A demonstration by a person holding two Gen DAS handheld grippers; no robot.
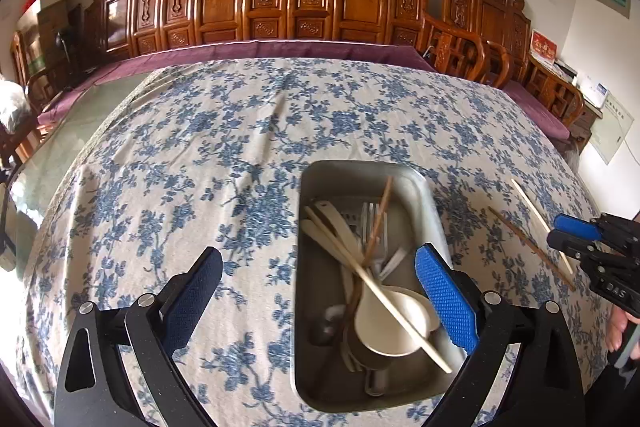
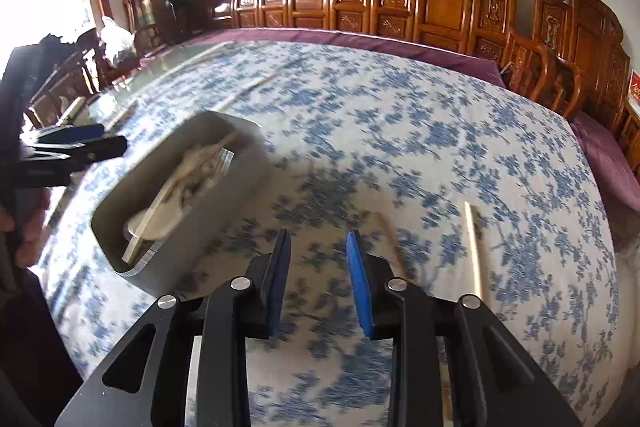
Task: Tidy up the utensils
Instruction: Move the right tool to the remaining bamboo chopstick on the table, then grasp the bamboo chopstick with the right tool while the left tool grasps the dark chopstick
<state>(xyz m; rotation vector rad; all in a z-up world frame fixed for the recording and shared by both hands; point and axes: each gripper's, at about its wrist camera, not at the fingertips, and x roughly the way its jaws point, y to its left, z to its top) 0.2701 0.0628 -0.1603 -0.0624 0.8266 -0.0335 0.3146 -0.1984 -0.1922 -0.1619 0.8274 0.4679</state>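
Your left gripper (image 1: pixel 320 283) hangs spread wide over the metal tray (image 1: pixel 320 179), nothing between its pads. That tray sits on the blue-flowered tablecloth (image 1: pixel 200 147) with spoons (image 1: pixel 384 331), forks (image 1: pixel 374 223) and two chopsticks (image 1: pixel 376 287) crossed inside. Your right gripper (image 2: pixel 319 259) has its jaws partly apart and empty, just beside two loose chopsticks (image 2: pixel 473 247) lying on the cloth, right of the tray.

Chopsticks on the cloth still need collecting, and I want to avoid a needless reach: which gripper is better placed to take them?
The right gripper. Its jaws are apart and empty, just beside the two loose chopsticks on the tablecloth. The left gripper hangs wide open over the metal tray, farther from them.
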